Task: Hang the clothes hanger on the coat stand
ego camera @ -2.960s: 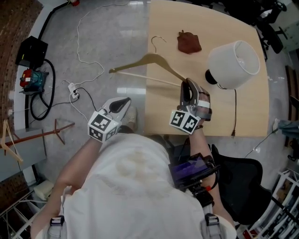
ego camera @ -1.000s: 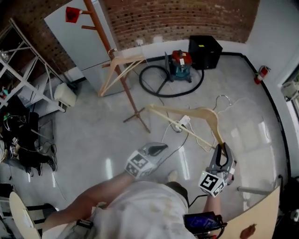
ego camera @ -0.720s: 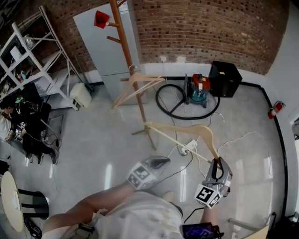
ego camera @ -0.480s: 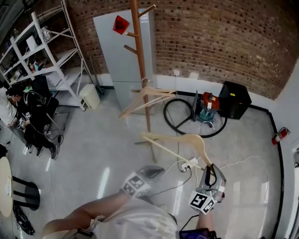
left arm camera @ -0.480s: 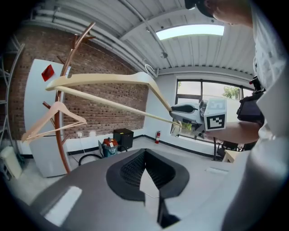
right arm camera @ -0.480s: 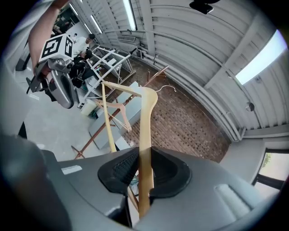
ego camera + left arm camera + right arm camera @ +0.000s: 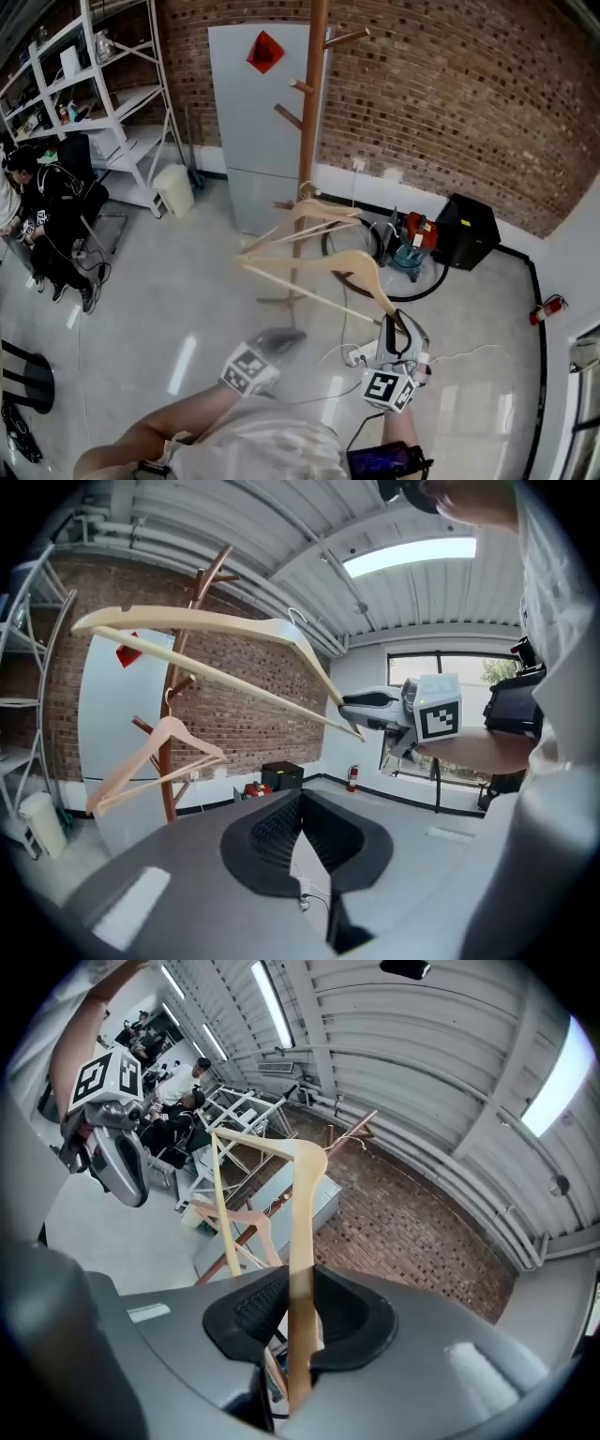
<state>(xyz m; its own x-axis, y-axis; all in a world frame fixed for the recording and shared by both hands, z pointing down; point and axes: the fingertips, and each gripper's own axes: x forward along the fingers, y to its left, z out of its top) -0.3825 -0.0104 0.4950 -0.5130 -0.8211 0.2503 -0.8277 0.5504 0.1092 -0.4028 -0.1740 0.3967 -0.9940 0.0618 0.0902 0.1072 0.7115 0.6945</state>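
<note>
My right gripper (image 7: pixel 392 323) is shut on one arm end of a pale wooden clothes hanger (image 7: pixel 314 272), which it holds up in the air. In the right gripper view the hanger's arm (image 7: pixel 302 1204) runs up from between the jaws (image 7: pixel 300 1288). The wooden coat stand (image 7: pixel 309 112) rises just behind the hanger, and a second wooden hanger (image 7: pixel 300 217) hangs on it. My left gripper (image 7: pixel 279 339) floats lower left of the held hanger, shut and holding nothing (image 7: pixel 300 803). From its own view, the hanger (image 7: pixel 206 635) and the right gripper (image 7: pixel 375 705) pass overhead.
A white cabinet (image 7: pixel 253 122) stands behind the coat stand against the brick wall. Metal shelving (image 7: pixel 103 84) and a seated person (image 7: pixel 47 206) are at the left. A vacuum cleaner (image 7: pixel 412 239), its hose, a black box (image 7: pixel 466 230) and floor cables lie right of the stand.
Both grippers have travelled toward the coat stand. The held hanger has risen and now hangs close in front of the stand's pole, near the second hanger. The view has tilted up.
</note>
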